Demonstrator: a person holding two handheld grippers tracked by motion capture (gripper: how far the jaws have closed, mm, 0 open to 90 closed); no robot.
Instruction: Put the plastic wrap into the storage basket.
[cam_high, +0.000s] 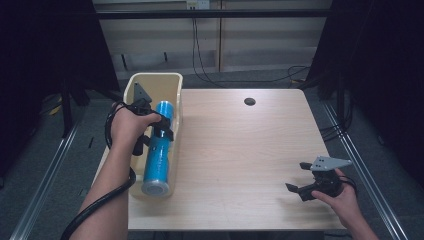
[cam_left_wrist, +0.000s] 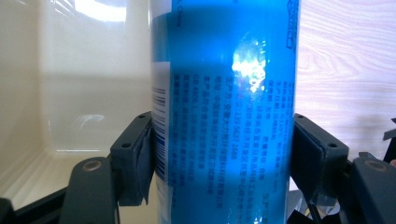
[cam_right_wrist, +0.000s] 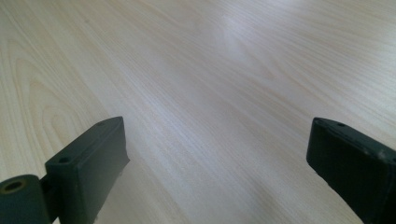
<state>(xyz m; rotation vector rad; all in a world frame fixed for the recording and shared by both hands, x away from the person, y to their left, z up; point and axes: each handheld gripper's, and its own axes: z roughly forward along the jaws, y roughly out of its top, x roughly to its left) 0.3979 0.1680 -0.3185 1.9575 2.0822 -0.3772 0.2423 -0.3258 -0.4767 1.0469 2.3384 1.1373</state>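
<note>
Nearest you, bottom right of the high view, your right gripper (cam_high: 306, 180) is resting low at the near-right part of the table (cam_high: 240, 150) w/ its jaws standing wide apart and nothing btwn them. The right gripper view is showing bare light wood grain ahead of both pads. It's looking parked there to stay out of the way while the other hand is doing the work.

Moving left and a bit farther: your left gripper (cam_high: 159, 129) is clamping the blue canister (cam_high: 159, 149) across its body, roughly mid-length. In the left gripper view the two black pads (cam_left_wrist: 142, 158) are pressing on opposite sides of the blue canister's printed label, barcode at the left edge, so the grip is firm on the curved wall, prob. chosen bc a mid-body hold is keeping a long cylinder from tipping at either end.

The canister is lying lengthwise in or just over the cream bin (cam_high: 172, 82) at the table's left edge, its grey cap end pointing toward you and sticking past the bin's near end, its far end pointing into the bin. Can't tell if it's resting on the bin floor or being carried just above it. My guess: you're either lowering it in or lifting it out.

Farthest off: a dark round hole (cam_high: 249, 101) near the table's far edge, well apart from both grippers.
</note>
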